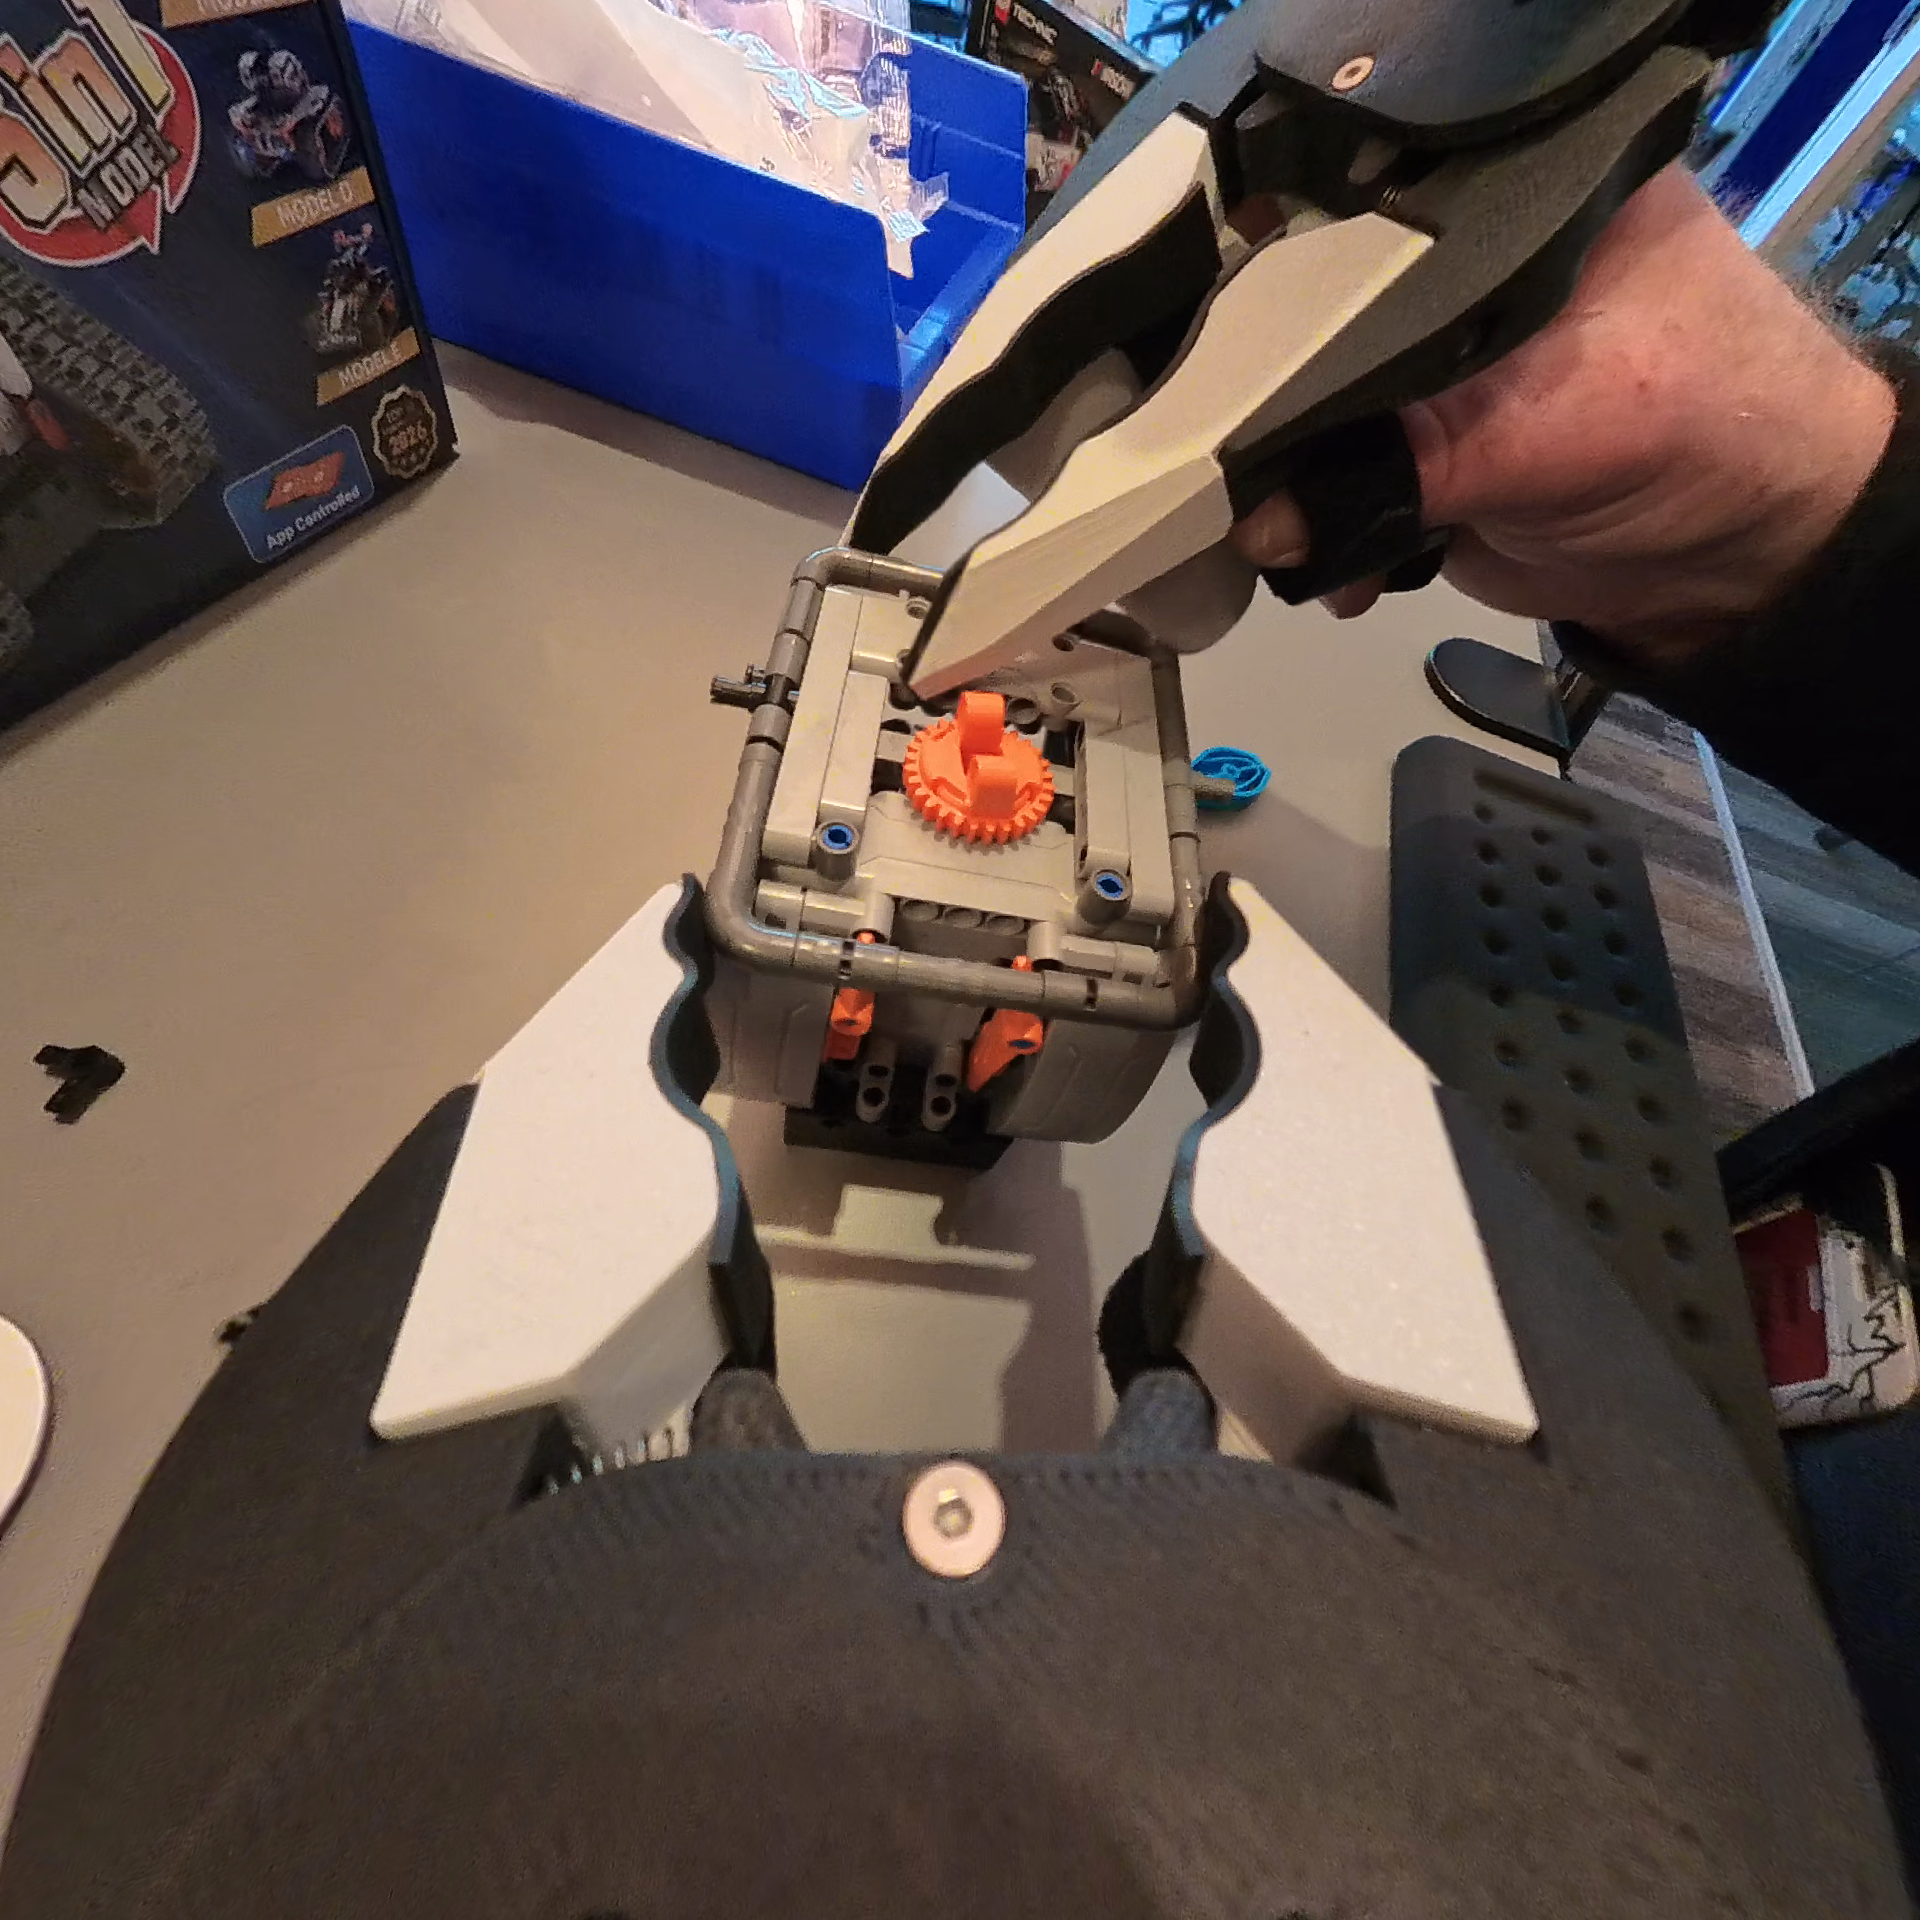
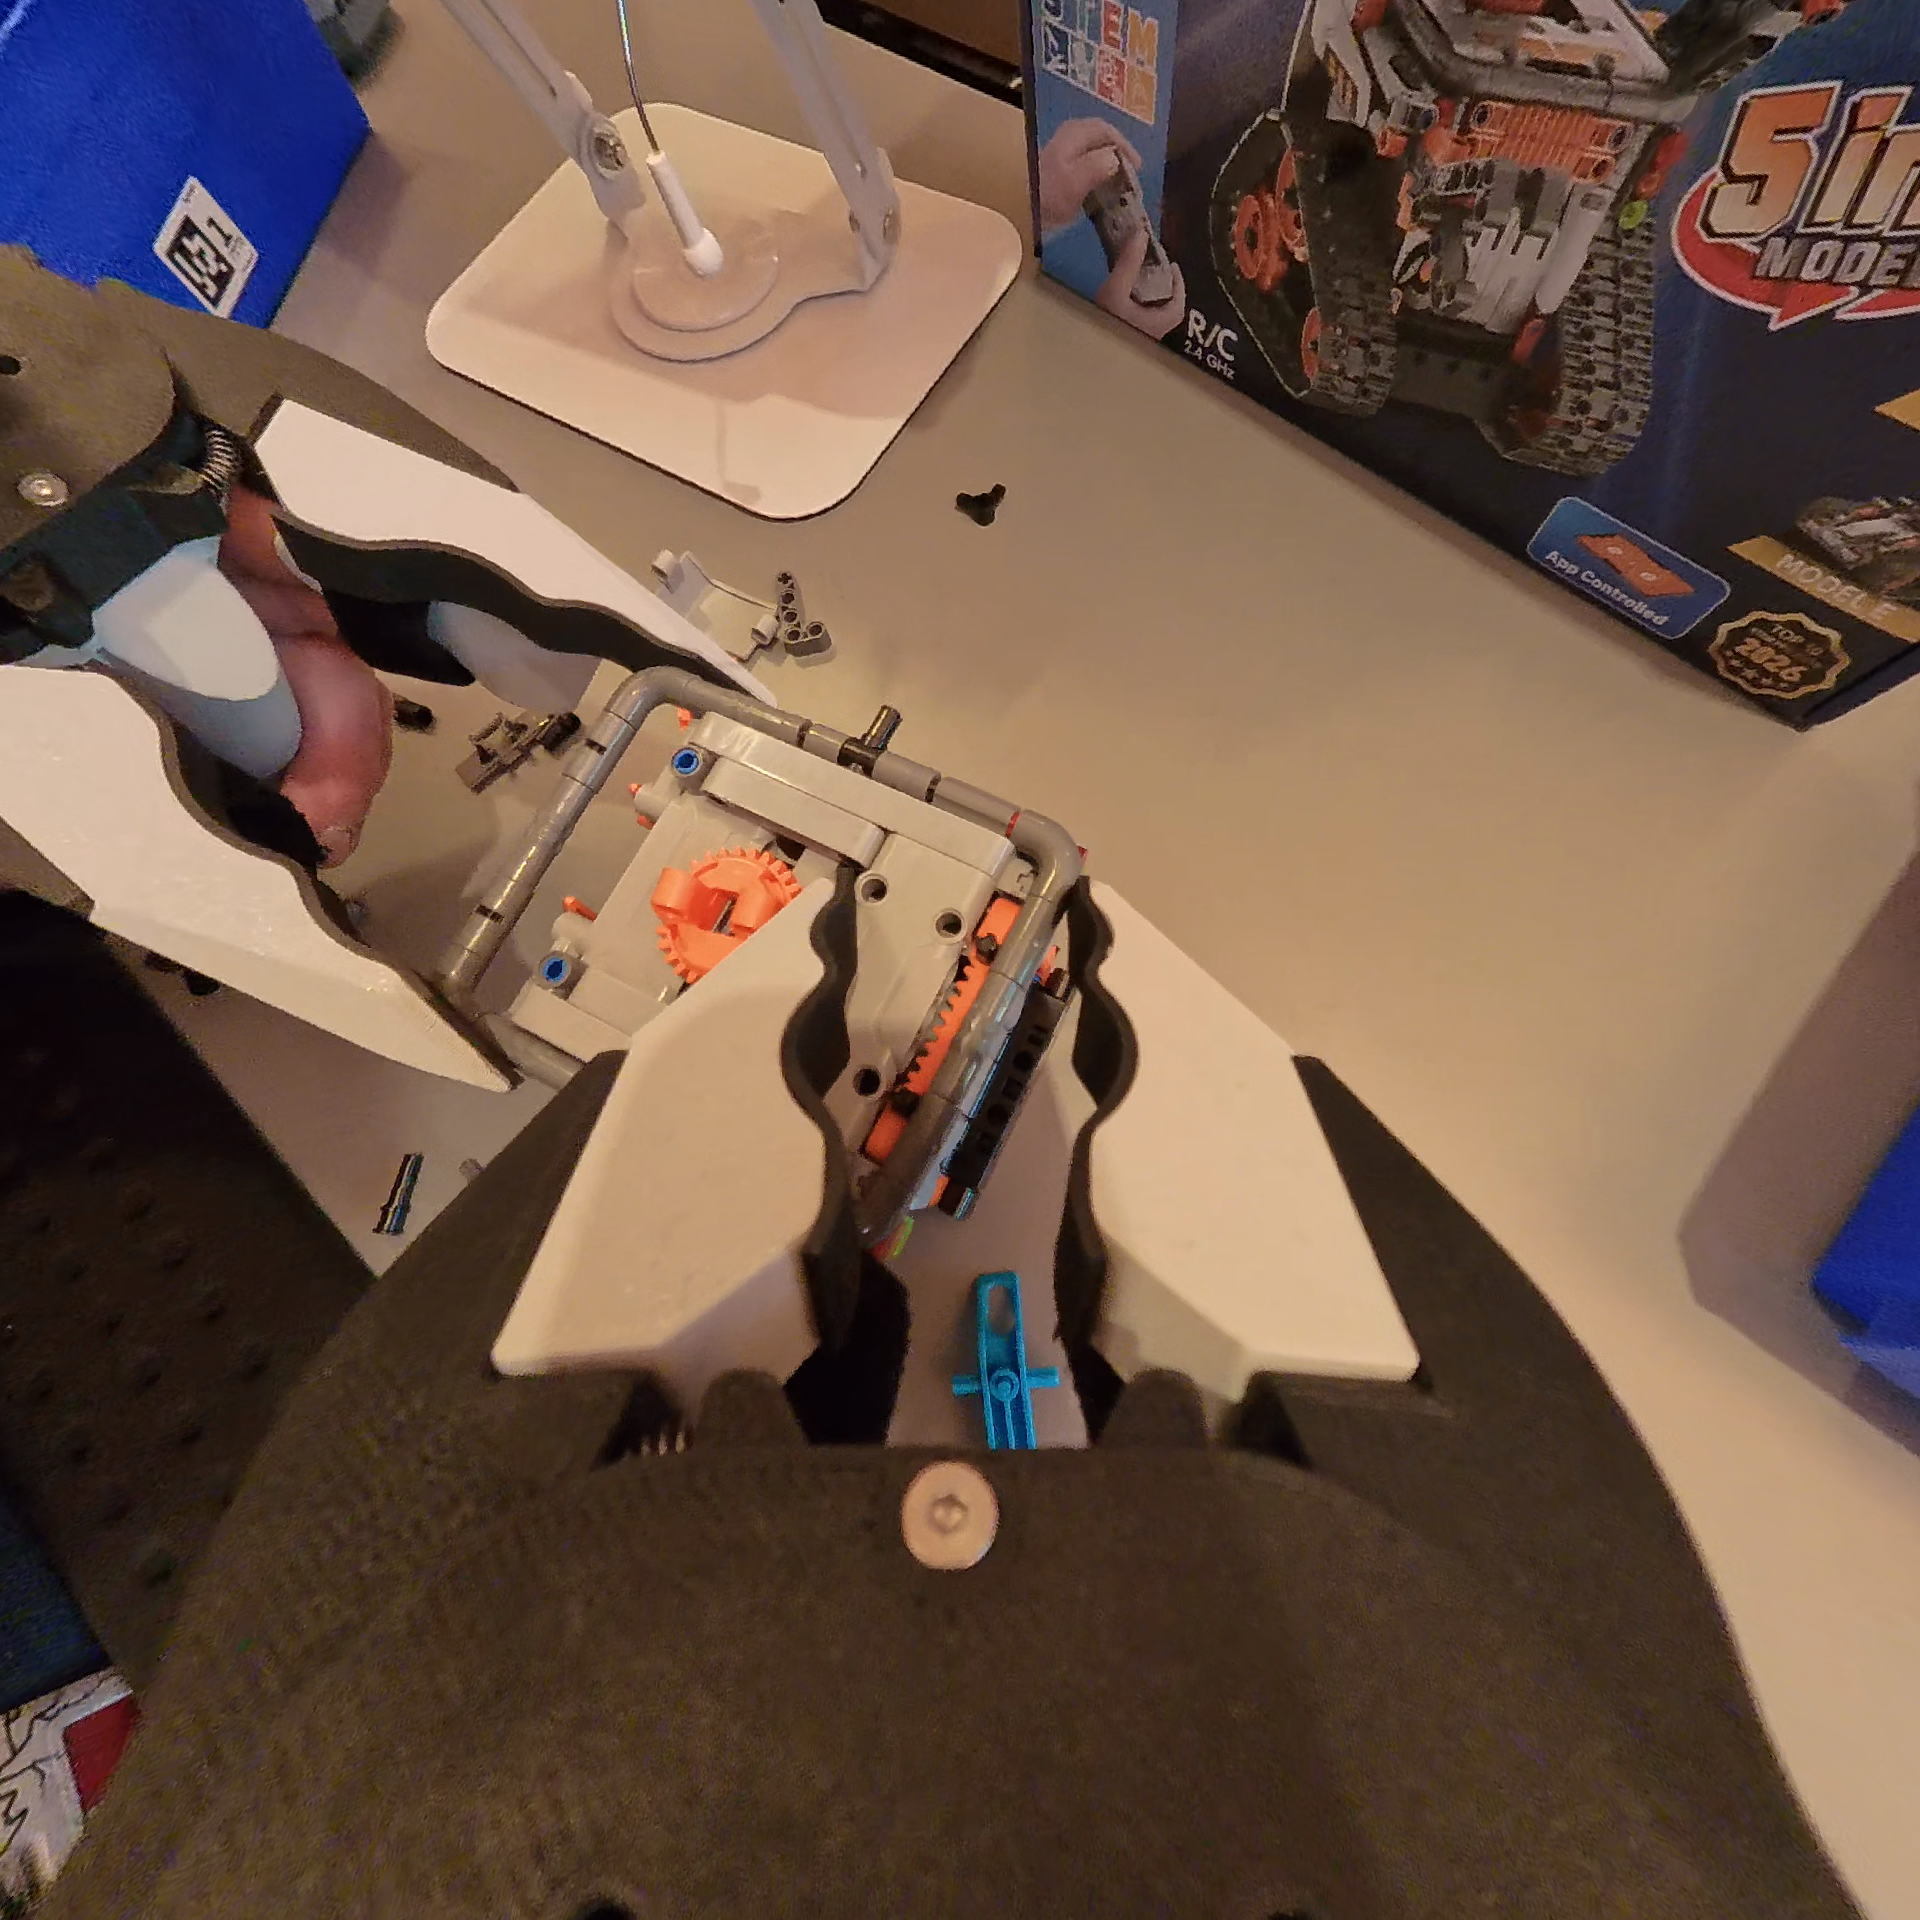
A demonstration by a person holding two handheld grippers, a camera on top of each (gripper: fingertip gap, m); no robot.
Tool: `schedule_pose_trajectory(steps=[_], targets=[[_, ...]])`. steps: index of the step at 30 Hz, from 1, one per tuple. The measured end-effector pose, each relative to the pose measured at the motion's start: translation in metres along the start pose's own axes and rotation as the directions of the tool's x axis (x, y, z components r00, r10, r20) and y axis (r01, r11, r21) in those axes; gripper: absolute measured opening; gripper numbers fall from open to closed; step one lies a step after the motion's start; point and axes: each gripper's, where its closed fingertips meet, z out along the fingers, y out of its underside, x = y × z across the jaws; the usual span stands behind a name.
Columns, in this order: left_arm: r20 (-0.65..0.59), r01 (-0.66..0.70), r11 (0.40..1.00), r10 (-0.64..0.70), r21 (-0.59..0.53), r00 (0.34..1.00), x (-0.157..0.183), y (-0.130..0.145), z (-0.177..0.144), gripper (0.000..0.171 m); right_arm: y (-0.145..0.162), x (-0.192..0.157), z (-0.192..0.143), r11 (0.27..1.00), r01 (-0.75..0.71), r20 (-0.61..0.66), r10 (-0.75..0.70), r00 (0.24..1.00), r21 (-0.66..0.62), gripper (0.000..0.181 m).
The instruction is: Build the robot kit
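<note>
Brick-built model (image 1: 951,914), grey with an orange gear (image 1: 979,781) on top, sits on the grey table (image 1: 416,779), near the toy box (image 1: 187,312). Your left gripper (image 1: 951,935) hugs both sides of the model. Your right gripper (image 2: 961,935) is partly open around the model's far edge, but I cannot tell if it squeezes. The model looks light and hard, and small bits could snap off. Hold it by its flat grey sides. A blue piece (image 2: 1000,1361) lies beside the model.
</note>
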Motion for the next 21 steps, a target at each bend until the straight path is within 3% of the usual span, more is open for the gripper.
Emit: schedule_pose_trajectory(steps=[12,16,21], targets=[[-0.031,0.032,0.999,-0.032,0.005,0.999,0.001,-0.001,0.000,0.092,-0.001,-0.001,0.001,1.000,-0.024,0.040,0.023,0.999,0.016,0.039],[-0.116,0.124,0.990,-0.116,0.062,0.986,-0.007,-0.014,-0.025,0.076,-0.009,0.001,-0.010,0.998,-0.023,0.038,0.021,0.999,0.063,0.042],[-0.102,0.146,0.989,-0.148,-0.029,0.984,-0.020,-0.011,-0.027,0.042,-0.017,-0.011,-0.015,0.993,0.104,0.104,-0.109,0.989,0.057,0.036]])
